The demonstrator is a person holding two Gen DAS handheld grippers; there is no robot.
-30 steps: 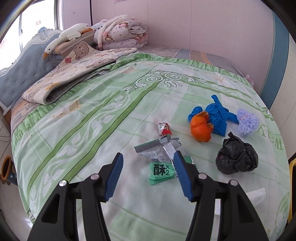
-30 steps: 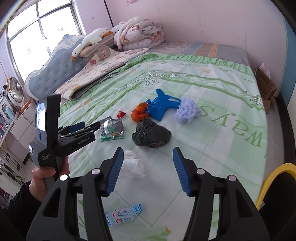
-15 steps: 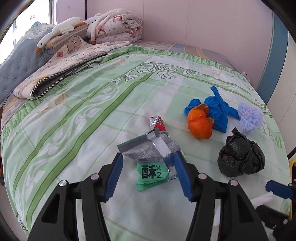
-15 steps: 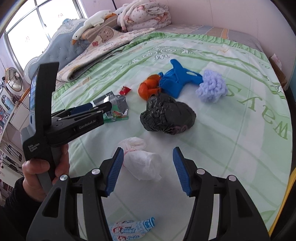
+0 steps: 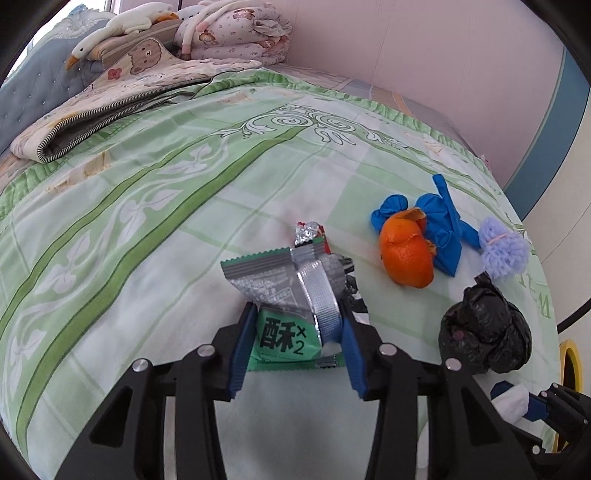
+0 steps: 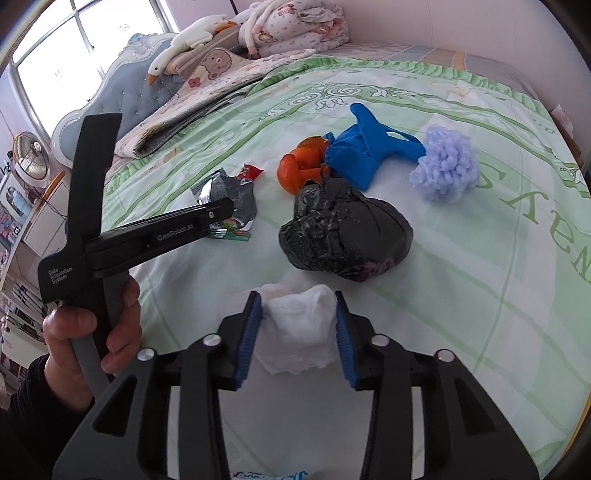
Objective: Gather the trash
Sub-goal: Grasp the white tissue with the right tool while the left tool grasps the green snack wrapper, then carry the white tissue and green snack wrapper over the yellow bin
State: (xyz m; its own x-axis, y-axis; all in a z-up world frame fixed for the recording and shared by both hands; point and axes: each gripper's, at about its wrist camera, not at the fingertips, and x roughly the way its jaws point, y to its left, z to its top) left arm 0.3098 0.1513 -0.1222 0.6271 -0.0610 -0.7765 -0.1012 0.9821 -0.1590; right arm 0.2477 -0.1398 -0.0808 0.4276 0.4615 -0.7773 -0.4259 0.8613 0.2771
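Observation:
Trash lies on a green patterned bedspread (image 5: 147, 206). My left gripper (image 5: 295, 332) has its blue jaws closing around a green and silver snack wrapper (image 5: 288, 295), touching both its sides. My right gripper (image 6: 298, 325) has its jaws around a crumpled white tissue (image 6: 299, 328), pressing on it. Behind lie a tied black bag (image 6: 347, 236), orange peel (image 5: 406, 254), blue balloon scraps (image 5: 443, 225), a lilac yarn pompom (image 6: 445, 168) and a small red foil wrapper (image 5: 310, 232).
A folded quilt (image 5: 110, 103), a goose plush (image 5: 114, 33) and rolled bedding (image 5: 236, 33) sit near the headboard. A yellow rim (image 5: 570, 369) shows past the bed's right edge. A printed wrapper (image 6: 266, 474) lies under my right gripper.
Both grippers moved forward and down onto the bed and narrowed: the left around the snack wrapper, the right around the white tissue.

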